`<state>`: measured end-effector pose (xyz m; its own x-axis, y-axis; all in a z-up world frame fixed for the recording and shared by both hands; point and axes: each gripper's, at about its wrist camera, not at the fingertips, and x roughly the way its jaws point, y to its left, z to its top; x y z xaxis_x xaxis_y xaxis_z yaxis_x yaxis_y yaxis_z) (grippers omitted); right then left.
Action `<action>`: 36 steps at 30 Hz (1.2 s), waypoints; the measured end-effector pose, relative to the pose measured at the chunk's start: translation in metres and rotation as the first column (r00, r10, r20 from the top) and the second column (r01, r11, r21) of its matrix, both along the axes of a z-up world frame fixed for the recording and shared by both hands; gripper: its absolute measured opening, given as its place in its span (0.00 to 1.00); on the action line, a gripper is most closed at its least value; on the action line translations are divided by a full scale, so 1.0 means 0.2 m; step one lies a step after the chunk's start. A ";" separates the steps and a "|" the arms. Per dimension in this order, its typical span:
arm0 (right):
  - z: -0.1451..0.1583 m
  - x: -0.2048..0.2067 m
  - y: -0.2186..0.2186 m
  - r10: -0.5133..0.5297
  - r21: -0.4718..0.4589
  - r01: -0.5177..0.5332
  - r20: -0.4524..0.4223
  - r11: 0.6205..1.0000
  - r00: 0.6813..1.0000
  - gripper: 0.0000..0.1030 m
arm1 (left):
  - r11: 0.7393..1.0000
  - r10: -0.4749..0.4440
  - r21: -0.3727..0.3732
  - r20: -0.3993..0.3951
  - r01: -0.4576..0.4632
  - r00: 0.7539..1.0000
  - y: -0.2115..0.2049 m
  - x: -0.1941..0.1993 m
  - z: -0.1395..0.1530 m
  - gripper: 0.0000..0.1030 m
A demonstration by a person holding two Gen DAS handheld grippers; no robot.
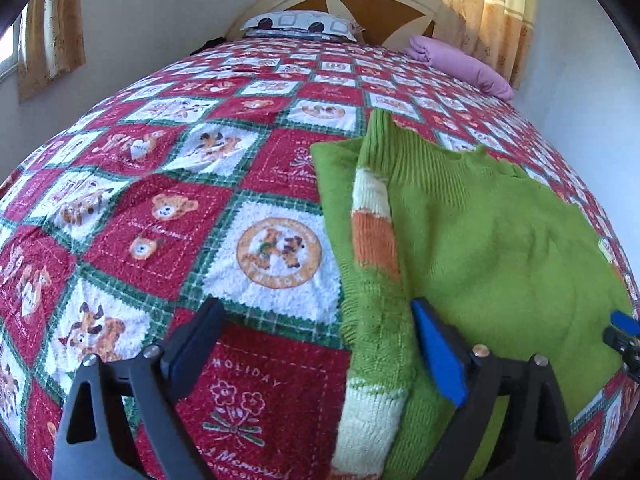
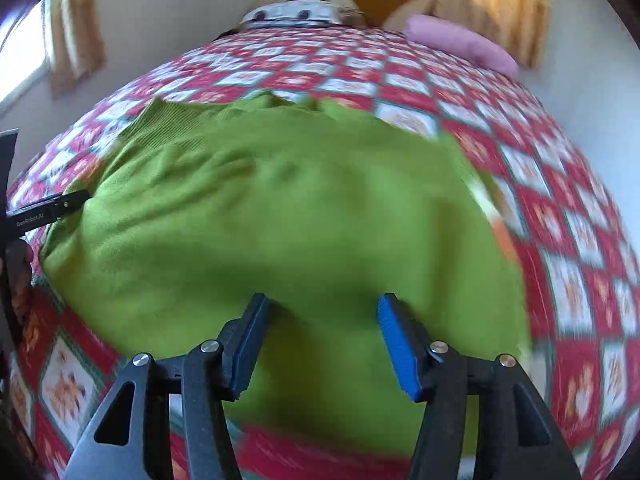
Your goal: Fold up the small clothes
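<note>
The left gripper (image 1: 316, 354) has its jaws spread wide and grips nothing. Its left finger stands over the bare bedspread (image 1: 160, 200); its right finger, with the blue pad (image 1: 438, 354), is at the near left part of the green sweater (image 1: 480, 240), over the folded-in sleeve (image 1: 374, 264); whether it touches the knit cannot be told. The right gripper (image 2: 320, 344) has its jaws about half open, both fingers above the sweater's (image 2: 280, 220) near middle, with green knit showing in the gap between them. The pads do not appear to pinch it, though blur makes contact hard to judge.

The sweater lies flat on the right half of the bed, its ribbed collar toward the far end and the green, white and orange striped sleeve laid along its left side. To its left the bedspread is bare out to the bed's left side. Far off, a patterned pillow (image 1: 300, 26) rests against the headboard (image 1: 360, 0), and a pink bundle (image 1: 460, 64) sits at the far right corner.

The bedspread squares read "HOLIDAY" and part of "Memories". A black tool part at the left edge of the right wrist view carries small white lettering, roughly "GenRobot.AI".

The right wrist view is smeared, mostly on its right side. The sweater's near hem is hidden behind the gripper bodies in both views.
</note>
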<state>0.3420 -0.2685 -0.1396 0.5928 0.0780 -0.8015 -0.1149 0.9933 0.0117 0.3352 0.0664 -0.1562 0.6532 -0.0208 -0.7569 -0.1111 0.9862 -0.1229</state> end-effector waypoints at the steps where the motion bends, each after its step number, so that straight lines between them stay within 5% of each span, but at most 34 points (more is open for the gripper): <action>1: 0.02 -0.05 -0.06 -0.018 0.033 0.017 0.018 0.999 1.000 0.56 | 1.000 0.001 -0.011 0.002 -0.001 1.000 0.01 0.00 0.00 0.93; 8: -0.03 -0.15 -0.22 -0.027 0.038 0.027 -0.005 0.999 1.000 0.56 | 0.999 0.020 -0.039 0.018 -0.020 1.000 0.05 -0.05 0.01 0.96; 20: -0.07 -0.19 -0.18 -0.068 -0.008 0.068 0.037 0.998 0.997 0.64 | 1.000 0.016 0.020 -0.006 -0.016 1.000 0.04 -0.11 0.00 0.99; 24: 0.04 -0.23 -0.13 -0.089 -0.029 0.091 0.077 0.995 0.993 0.64 | 0.999 0.019 0.026 -0.013 -0.019 1.000 0.05 -0.11 -0.01 1.00; 27: -0.02 -0.22 -0.02 -0.043 -0.111 0.047 0.038 0.993 0.998 0.66 | 0.999 0.012 0.037 -0.023 -0.011 1.000 0.04 -0.10 -0.01 1.00; 31: -0.04 -0.23 -0.09 -0.094 -0.021 0.094 0.034 0.995 0.995 0.69 | 0.999 -0.004 0.053 -0.029 0.006 1.000 0.03 -0.13 -0.02 1.00; 36: 0.03 -0.28 -0.03 -0.096 -0.084 0.101 0.066 0.991 0.993 0.70 | 0.999 -0.010 0.030 -0.015 0.011 1.000 0.05 -0.18 0.00 1.00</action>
